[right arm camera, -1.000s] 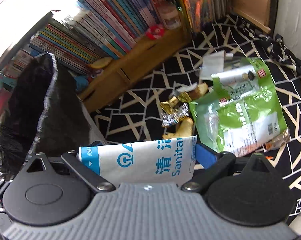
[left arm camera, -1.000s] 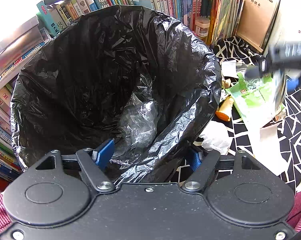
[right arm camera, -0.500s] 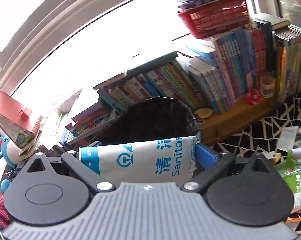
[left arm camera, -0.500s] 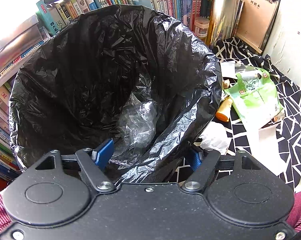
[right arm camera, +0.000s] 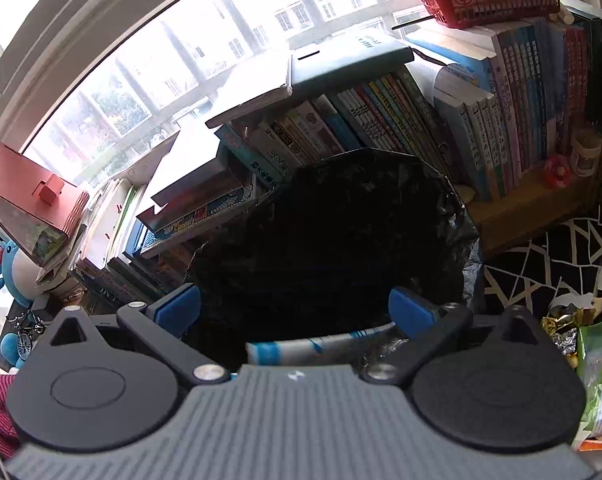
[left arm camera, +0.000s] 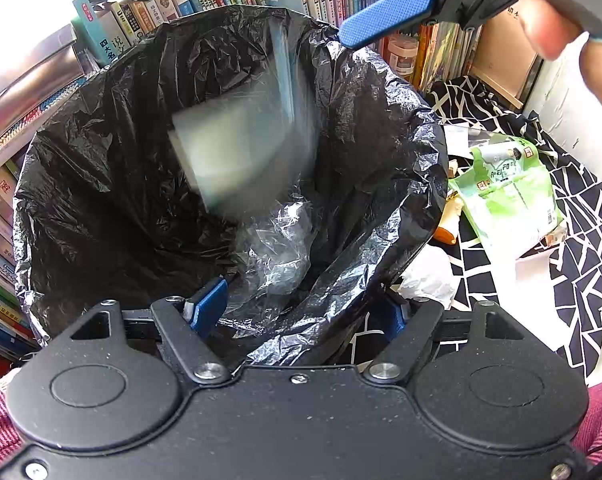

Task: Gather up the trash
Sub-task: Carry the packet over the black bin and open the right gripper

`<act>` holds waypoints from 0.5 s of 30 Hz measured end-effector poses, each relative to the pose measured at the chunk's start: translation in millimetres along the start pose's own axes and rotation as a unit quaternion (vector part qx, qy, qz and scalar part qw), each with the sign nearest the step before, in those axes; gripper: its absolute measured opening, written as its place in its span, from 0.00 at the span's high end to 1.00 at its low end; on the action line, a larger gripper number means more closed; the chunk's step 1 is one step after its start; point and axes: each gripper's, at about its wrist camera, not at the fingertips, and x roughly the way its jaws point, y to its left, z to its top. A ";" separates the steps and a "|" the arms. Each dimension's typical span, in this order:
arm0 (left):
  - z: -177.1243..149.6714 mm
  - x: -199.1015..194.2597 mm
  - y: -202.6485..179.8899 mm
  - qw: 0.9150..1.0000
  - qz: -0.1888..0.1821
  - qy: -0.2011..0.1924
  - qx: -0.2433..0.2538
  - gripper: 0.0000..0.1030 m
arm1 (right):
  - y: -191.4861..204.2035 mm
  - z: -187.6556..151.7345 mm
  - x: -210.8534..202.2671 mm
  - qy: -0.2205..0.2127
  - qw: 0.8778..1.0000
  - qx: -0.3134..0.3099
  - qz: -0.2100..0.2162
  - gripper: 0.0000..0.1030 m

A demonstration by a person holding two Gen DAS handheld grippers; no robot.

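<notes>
Black trash bag (left arm camera: 101,200) standing wide open in front of shelves of books (right arm camera: 401,120), crumpled clear plastic (left arm camera: 277,248) lying at its bottom. Left gripper (left arm camera: 301,312) low at the near rim, jaws opening, a fold of the bag's edge running between its blue pads; cannot tell whether the pads press on it. Right gripper (right arm camera: 295,308) up over the bag's mouth, jaws spread wide with nothing between the fingertips; seen from the left wrist view as one blue finger (left arm camera: 389,20) reaching in from the upper right, with the person's hand (left arm camera: 561,36) behind it. White and blue packet (left arm camera: 237,160) blurred in mid-air inside the bag's opening, apart from both grippers; from the right wrist view, just a strip of it (right arm camera: 317,346) showing below the spread jaws. Green snack pouch (left arm camera: 509,196) lying on the black-and-white patterned cloth (left arm camera: 581,280) to the right of the bag, crumpled white tissue (left arm camera: 429,280) near the bag's foot, shiny foil scraps (right arm camera: 561,324) beside the pouch.
</notes>
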 end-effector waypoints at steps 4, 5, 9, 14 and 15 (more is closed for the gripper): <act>0.9 0.2 0.4 1.000 0.000 0.000 0.000 0.27 | -2.0 -0.3 2.2 0.005 1.000 0.003 -0.001 0.00; 0.9 -0.1 0.4 1.000 0.000 0.000 0.000 0.27 | -2.1 -0.9 2.1 0.005 1.000 0.003 -0.001 0.00; 0.8 -0.1 0.4 1.000 0.001 0.000 0.001 0.27 | -3.7 -3.6 -1.8 -0.001 1.000 0.000 -0.010 0.00; 0.8 0.0 0.1 1.000 0.000 0.001 0.001 0.26 | -15.9 -8.2 -14.2 -0.011 0.999 0.009 -0.030 0.00; 0.7 0.0 0.0 1.000 0.000 0.001 0.001 0.26 | -20.2 -9.0 -18.2 -0.014 0.999 0.014 -0.036 0.00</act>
